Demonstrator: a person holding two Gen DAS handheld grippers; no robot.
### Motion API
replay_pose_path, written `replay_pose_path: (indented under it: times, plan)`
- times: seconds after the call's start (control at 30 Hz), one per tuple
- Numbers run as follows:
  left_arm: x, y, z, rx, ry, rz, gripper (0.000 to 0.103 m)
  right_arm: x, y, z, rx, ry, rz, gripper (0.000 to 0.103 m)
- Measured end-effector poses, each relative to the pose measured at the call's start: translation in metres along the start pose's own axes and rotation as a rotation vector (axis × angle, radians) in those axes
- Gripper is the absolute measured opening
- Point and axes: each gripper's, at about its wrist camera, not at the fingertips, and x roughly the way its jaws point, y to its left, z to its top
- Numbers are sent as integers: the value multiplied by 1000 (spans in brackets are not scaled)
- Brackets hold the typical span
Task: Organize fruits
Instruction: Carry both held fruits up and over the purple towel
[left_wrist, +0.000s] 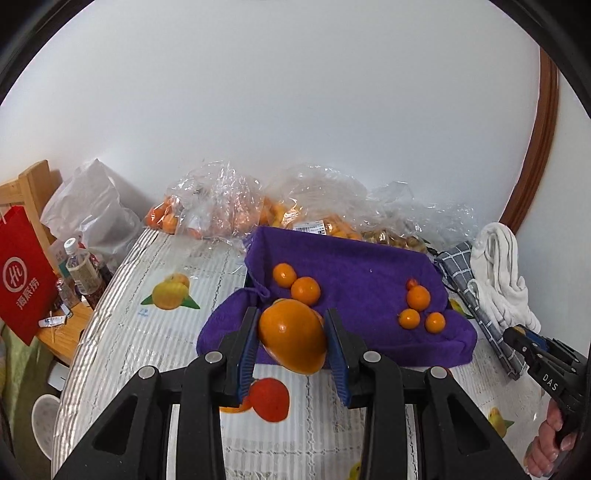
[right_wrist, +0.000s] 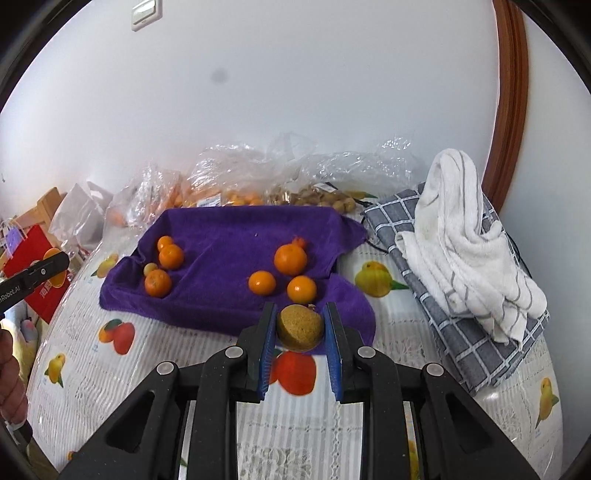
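A plain white wall (left_wrist: 295, 110) stands at the far side. A brown wooden door frame (right_wrist: 511, 110) curves up on the right. A wooden chair (left_wrist: 29, 184) sits far left.

- An orange fruit (left_wrist: 291, 334), smooth and oval, sits clamped between blue-padded fingers (left_wrist: 246, 352), lifted above the purple towel (left_wrist: 354, 266).
- A small rough tan fruit (right_wrist: 300, 326) is pinched likewise.
- Small oranges lie on the towel in a left cluster (right_wrist: 168, 258) and a right cluster (right_wrist: 286, 275).

Bright, even daylight; strong fisheye vignetting.

Home, fruit-print tablecloth (right_wrist: 207, 369), grocery bags (left_wrist: 221, 199)
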Motion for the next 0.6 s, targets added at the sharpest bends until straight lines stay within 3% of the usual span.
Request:
replay_pose_path:
  times: [0.27,0.6]
  plan:
    - [36,10,9,-24,42,-10,33,37,-5,13,14,18,25,25]
    - [81,26,9,-53,117,-19,33,100,2,12,-1,101,70,25]
